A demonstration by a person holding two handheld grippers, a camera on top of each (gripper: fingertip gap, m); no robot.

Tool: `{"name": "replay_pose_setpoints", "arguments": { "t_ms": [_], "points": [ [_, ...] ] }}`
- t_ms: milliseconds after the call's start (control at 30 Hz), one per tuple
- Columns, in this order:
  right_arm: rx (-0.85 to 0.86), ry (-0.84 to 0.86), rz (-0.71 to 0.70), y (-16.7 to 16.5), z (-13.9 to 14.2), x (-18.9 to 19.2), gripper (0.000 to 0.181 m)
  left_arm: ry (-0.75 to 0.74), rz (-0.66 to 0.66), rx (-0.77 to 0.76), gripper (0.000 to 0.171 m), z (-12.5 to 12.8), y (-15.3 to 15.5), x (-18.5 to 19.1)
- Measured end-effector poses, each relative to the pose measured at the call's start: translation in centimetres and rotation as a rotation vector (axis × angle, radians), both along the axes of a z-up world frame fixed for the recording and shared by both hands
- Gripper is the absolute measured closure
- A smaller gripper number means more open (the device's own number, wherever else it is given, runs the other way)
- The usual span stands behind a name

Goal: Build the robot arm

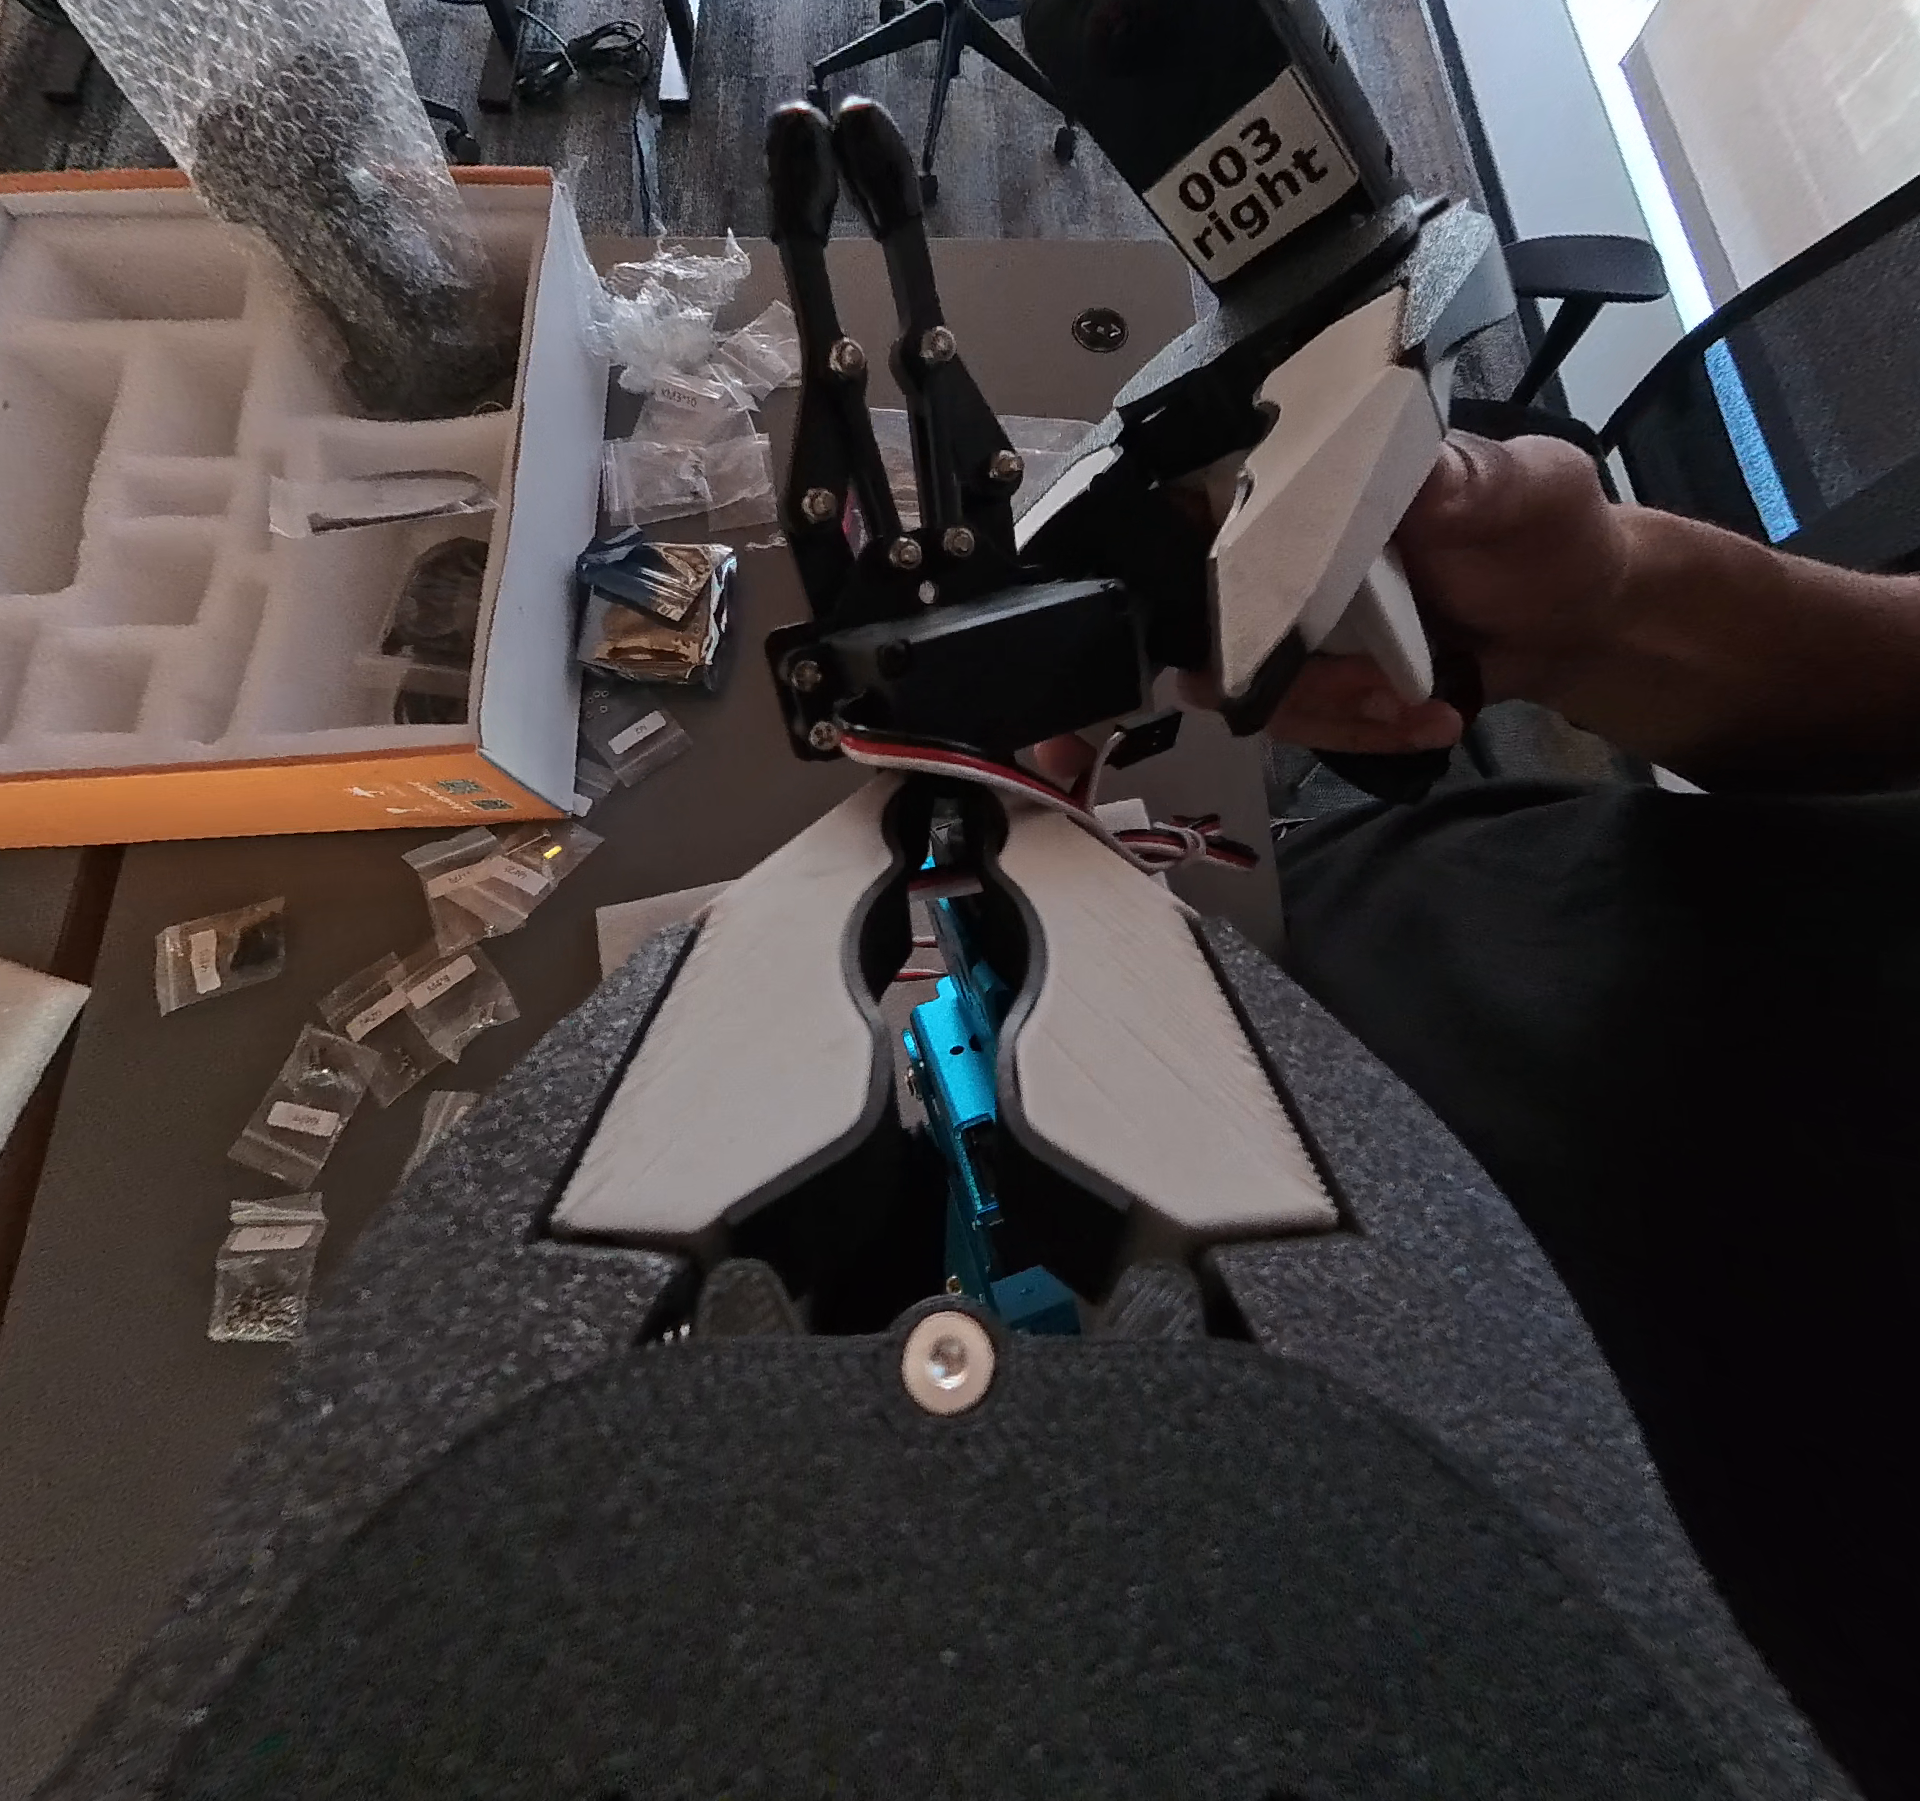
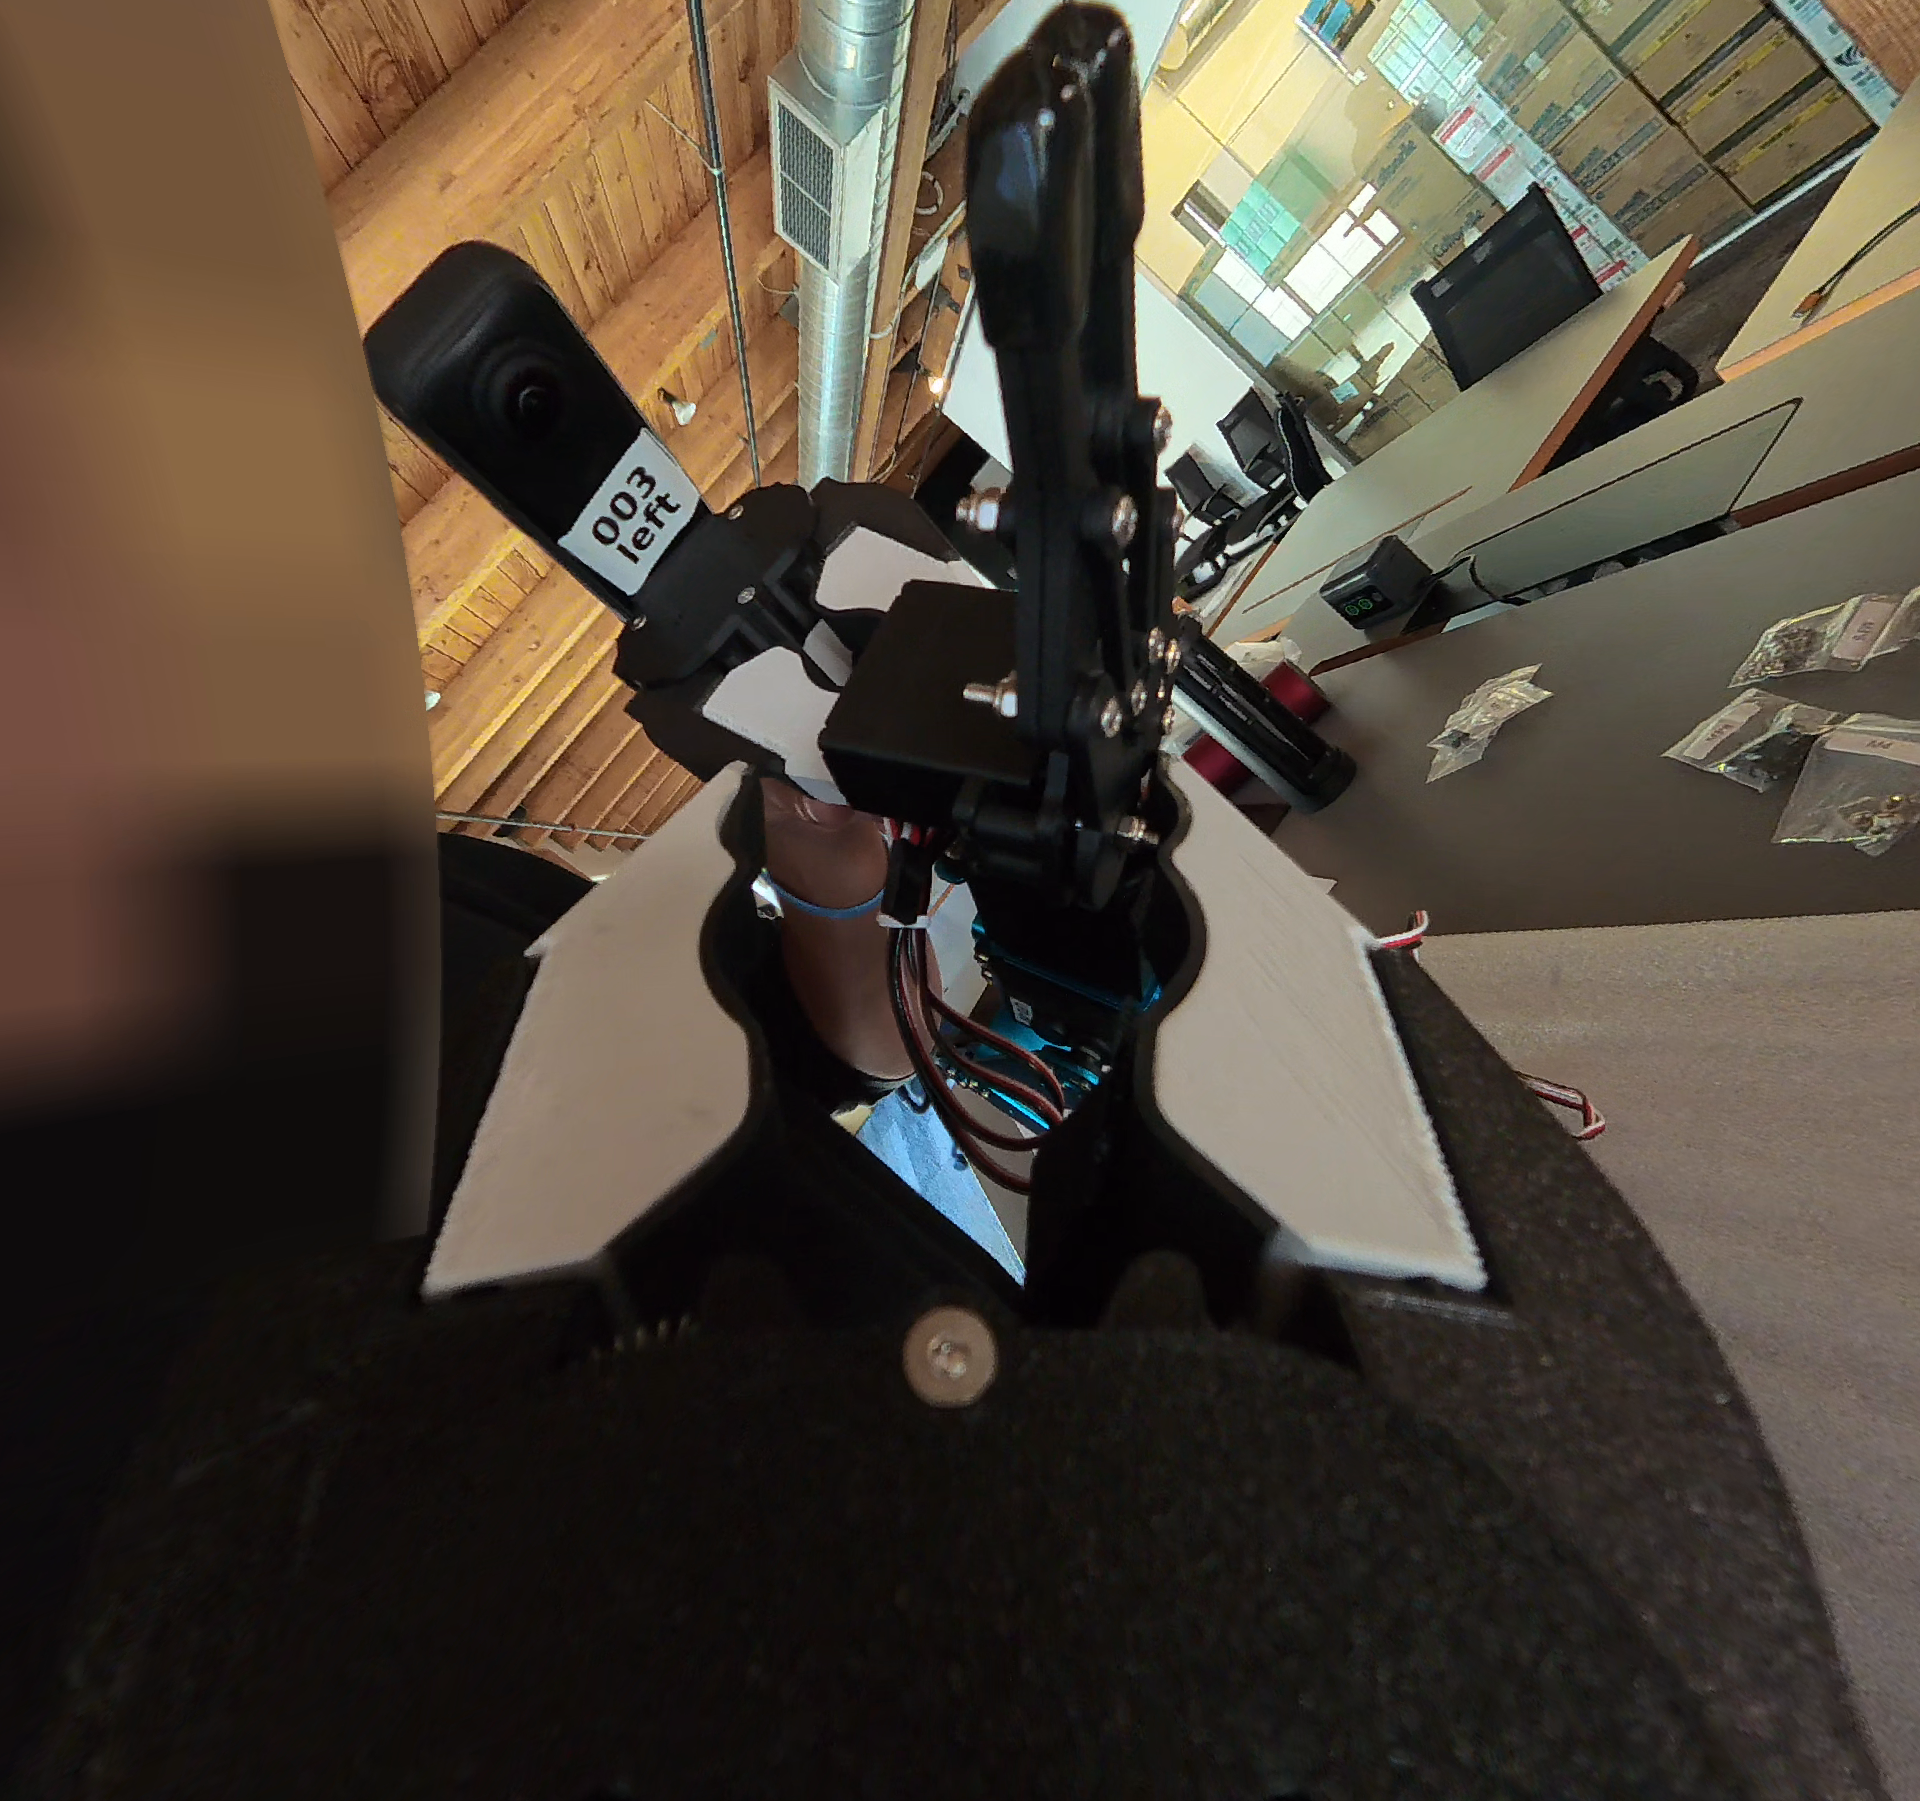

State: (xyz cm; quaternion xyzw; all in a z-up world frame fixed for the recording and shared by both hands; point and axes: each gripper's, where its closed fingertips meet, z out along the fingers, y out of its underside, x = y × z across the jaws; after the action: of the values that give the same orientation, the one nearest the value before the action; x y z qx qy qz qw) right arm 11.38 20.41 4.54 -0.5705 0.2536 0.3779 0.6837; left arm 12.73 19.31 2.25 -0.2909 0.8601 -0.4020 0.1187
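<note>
A small robot claw assembly is held between both grippers above the table: black claw fingers [image 1: 883,349] pointing up, a black servo [image 1: 987,671] with red, white and black wires, and a blue metal bracket [image 1: 961,1055] below. My left gripper [image 1: 940,806] is shut on the blue bracket, its white fingers [image 1: 769,1055] almost meeting at the tips. My right gripper [image 2: 961,816] is shut around the black claw base [image 2: 1081,712]. In the left wrist view its white finger [image 1: 1320,525] comes in from the right against the servo. The left gripper's fingers [image 2: 764,707] show behind the servo.
An orange-and-white box [image 1: 530,504] with a white foam insert sits at the left, with a bubble-wrapped item [image 1: 312,141] leaning in it. Several small plastic bags of hardware [image 1: 301,1117] lie on the grey table [image 1: 125,1388]. A person's hand [image 1: 1538,588] holds the right gripper. Office chairs [image 1: 956,6] stand behind.
</note>
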Motion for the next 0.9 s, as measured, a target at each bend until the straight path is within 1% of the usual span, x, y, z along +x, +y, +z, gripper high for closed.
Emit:
{"name": "replay_pose_setpoints", "arguments": {
  "t_ms": [33, 100, 200, 233, 267, 300, 333, 367, 400, 467, 533, 567, 633, 667, 733, 900],
  "points": [
    [0.004, 0.003, 0.001, 0.0, 0.0, 0.1, 0.108, 0.007, 0.0, -0.005, 0.166, 0.0, 0.0, 0.1],
    [0.015, 0.014, 0.006, -0.1, -0.1, 0.2, 0.105, 0.018, -0.005, -0.016, 0.166, -0.1, 0.0, 0.1],
    [0.028, 0.025, 0.014, -0.1, -0.1, 0.3, 0.106, 0.028, -0.009, -0.028, 0.166, -0.1, 0.0, 0.2],
    [0.03, 0.026, 0.016, -0.1, -0.1, 0.4, 0.109, 0.028, -0.01, -0.028, 0.166, -0.1, 0.0, 0.2],
    [0.031, 0.026, 0.018, 0.0, -0.1, 0.3, 0.106, 0.028, -0.013, -0.027, 0.165, -0.1, 0.0, 0.2],
    [0.031, 0.025, 0.021, 0.0, -0.1, 0.3, 0.109, 0.029, -0.015, -0.027, 0.165, -0.1, 0.1, 0.2],
    [0.031, 0.026, 0.024, 0.0, -0.1, 0.3, 0.107, 0.03, -0.017, -0.026, 0.165, 0.0, 0.1, 0.2],
    [0.031, 0.027, 0.025, 0.0, -0.1, 0.4, 0.11, 0.029, -0.017, -0.026, 0.165, -0.1, 0.1, 0.2],
    [0.032, 0.027, 0.026, 0.0, -0.1, 0.4, 0.107, 0.029, -0.017, -0.026, 0.166, -0.1, 0.1, 0.2],
    [0.035, 0.03, 0.03, 0.0, -0.1, 0.4, 0.107, 0.03, -0.018, -0.035, 0.165, 0.0, 0.1, 0.2],
    [0.042, 0.036, 0.037, 0.0, -0.1, 0.5, 0.107, 0.036, -0.015, -0.059, 0.161, 0.1, 0.2, 0.3],
    [0.047, 0.041, 0.042, 0.0, -0.1, 0.4, 0.111, 0.034, -0.011, -0.075, 0.158, 0.3, 0.4, 0.3],
    [0.05, 0.044, 0.042, 0.0, 0.0, 0.5, 0.108, 0.032, -0.006, -0.13, 0.157, 1.1, 0.9, 0.3],
    [0.049, 0.042, 0.041, 0.0, -0.1, 0.5, 0.111, 0.034, -0.003, -0.161, 0.158, 1.4, 1.1, 0.2],
    [0.048, 0.041, 0.041, 0.0, -0.1, 0.4, 0.111, 0.044, 0.003, -0.202, 0.158, 1.9, 1.6, 0.1],
    [0.052, 0.048, 0.045, 0.0, -0.1, 0.5, 0.111, 0.042, -0.02, -0.193, 0.157, 1.2, 1.5, -0.1]
  ]
}}
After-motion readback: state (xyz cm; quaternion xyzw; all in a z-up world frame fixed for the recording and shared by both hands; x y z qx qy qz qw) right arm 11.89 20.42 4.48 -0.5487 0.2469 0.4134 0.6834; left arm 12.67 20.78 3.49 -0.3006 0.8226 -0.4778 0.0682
